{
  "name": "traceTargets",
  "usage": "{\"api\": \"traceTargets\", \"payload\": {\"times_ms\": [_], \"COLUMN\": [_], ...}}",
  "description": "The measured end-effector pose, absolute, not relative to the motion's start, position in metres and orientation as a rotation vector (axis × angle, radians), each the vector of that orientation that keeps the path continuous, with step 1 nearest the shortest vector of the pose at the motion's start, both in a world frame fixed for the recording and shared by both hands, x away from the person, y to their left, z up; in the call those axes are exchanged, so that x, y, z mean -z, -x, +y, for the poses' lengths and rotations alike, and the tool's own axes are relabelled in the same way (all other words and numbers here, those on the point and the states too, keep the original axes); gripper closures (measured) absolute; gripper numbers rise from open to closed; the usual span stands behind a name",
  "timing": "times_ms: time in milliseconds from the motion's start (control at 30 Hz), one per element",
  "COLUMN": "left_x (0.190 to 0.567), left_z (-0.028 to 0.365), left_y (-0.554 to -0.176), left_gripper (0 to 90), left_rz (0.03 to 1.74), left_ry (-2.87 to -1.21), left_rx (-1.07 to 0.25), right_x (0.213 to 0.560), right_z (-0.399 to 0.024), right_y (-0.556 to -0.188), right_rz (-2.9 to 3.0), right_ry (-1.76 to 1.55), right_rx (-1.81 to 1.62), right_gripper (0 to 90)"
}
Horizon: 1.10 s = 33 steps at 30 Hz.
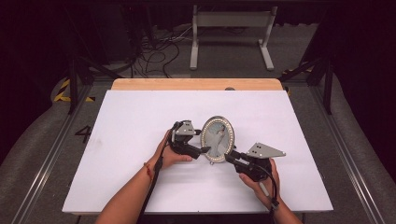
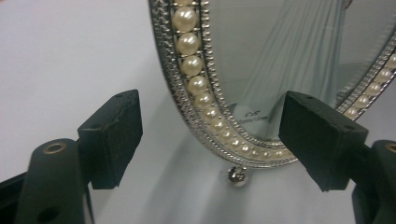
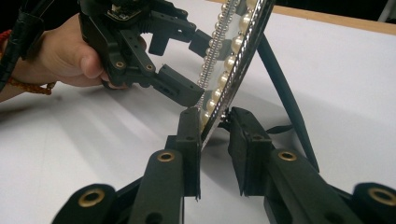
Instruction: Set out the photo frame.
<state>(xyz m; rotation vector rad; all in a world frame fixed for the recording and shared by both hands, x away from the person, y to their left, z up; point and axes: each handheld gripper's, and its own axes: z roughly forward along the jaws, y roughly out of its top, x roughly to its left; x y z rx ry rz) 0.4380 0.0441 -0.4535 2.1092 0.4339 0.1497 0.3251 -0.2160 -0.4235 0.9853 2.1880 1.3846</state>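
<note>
An oval picture frame [image 1: 217, 137] with a rim of pearls stands upright near the middle of the white table [image 1: 135, 116], propped on a dark back leg [image 3: 280, 88]. My left gripper [image 1: 203, 149] is open, its pads on either side of the frame's left rim [image 2: 205, 100] without touching it; a small silver ball foot [image 2: 237, 176] shows under the rim. My right gripper [image 1: 229, 157] comes in from the lower right. Its jaws [image 3: 212, 135] are shut on the frame's bottom edge [image 3: 233, 51], one pad on the front and one on the back. The left gripper [image 3: 196, 65] straddles the rim higher up.
The table's wooden back edge [image 1: 196, 84] runs behind the white sheet. Beyond it on the floor are a white metal stand [image 1: 231, 32] and loose cables [image 1: 154, 51]. White surface stretches left and right of the frame.
</note>
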Motion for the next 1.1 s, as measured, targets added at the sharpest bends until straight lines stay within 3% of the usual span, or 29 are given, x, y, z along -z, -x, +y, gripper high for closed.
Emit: {"api": "traceTargets", "payload": {"times_ms": [433,833,1000,1100], "left_x": [0.450,0.446,0.441,0.438], "left_z": [0.048,0.063,0.066,0.067], "left_y": [-0.425,-0.406,-0.408,-0.409], "left_gripper": [30.7,32.0,28.0,28.3], "left_rz": [0.440,0.453,0.482,0.502], "left_ry": [-2.141,-2.188,-2.118,-2.068], "left_rx": [-0.138,-0.190,-0.220,-0.238], "right_x": [0.425,0.426,0.425,0.426], "right_z": [-0.217,-0.218,-0.213,-0.211], "right_y": [-0.331,-0.341,-0.339,-0.337], "right_rz": [2.171,2.149,2.132,2.123], "right_ry": [-1.023,-1.056,-1.039,-1.039], "right_rx": [-1.434,-1.458,-1.434,-1.411], "right_gripper": [74.9,74.6,73.7,68.4]}}
